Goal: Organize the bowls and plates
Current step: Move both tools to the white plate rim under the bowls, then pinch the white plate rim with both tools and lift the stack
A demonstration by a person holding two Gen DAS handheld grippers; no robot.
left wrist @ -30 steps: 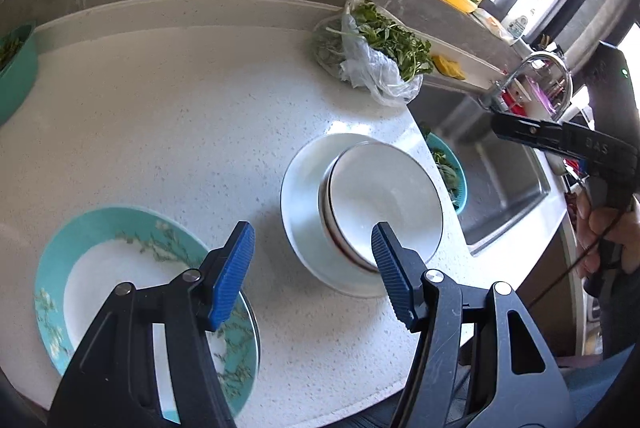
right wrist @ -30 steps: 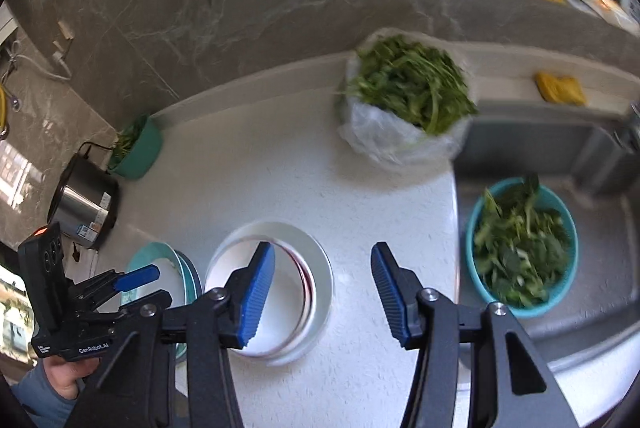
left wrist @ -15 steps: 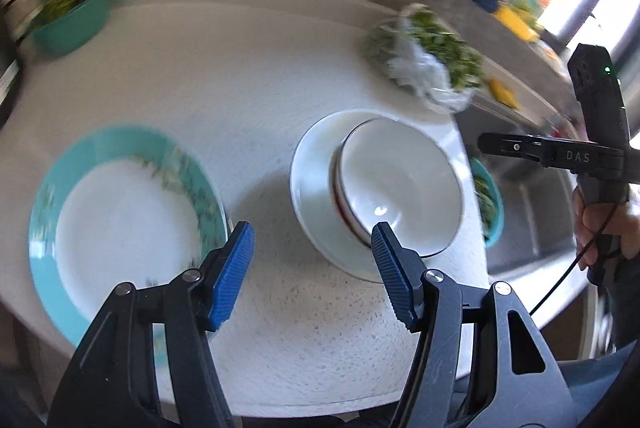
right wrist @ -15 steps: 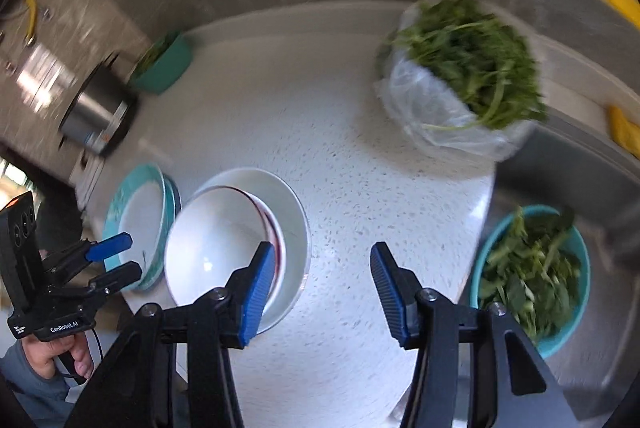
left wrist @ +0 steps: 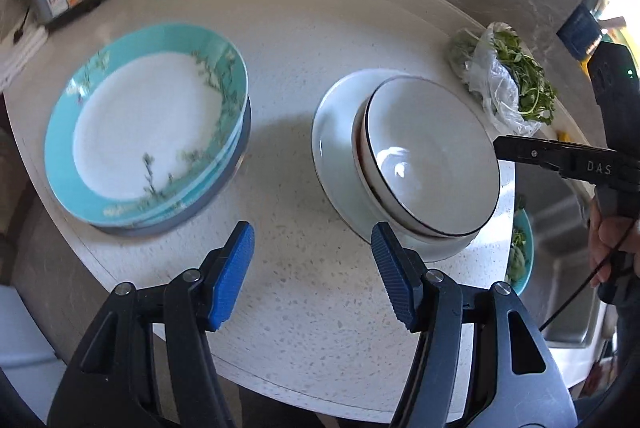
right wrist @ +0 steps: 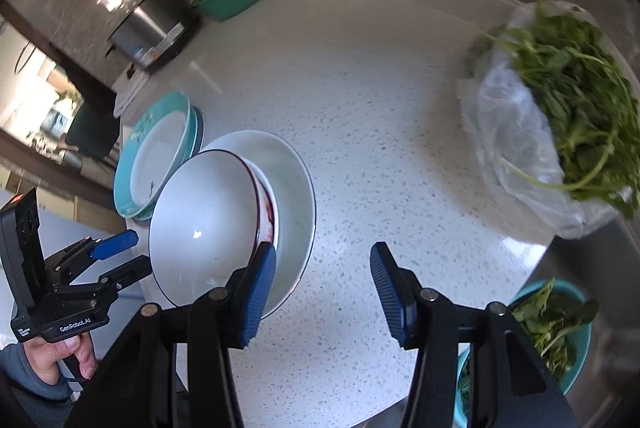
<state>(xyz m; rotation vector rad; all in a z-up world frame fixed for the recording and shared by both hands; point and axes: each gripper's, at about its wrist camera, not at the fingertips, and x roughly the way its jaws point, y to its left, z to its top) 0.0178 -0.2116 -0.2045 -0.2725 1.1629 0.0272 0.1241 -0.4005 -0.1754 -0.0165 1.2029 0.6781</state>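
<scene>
Hovering over the counter [left wrist: 320, 28], both released: left claw [left wrist: 312, 268], right claw [right wrist: 324, 292], stacked bowls [left wrist: 430, 164] untouched.

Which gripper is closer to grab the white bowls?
Probably the right hand-held gripper. Its open jaws sit right by the bowls' rim, one finger overlapping the white plate under them. The left hand-held gripper, also open, hangs over bare counter between the bowls and the teal plates.
</scene>
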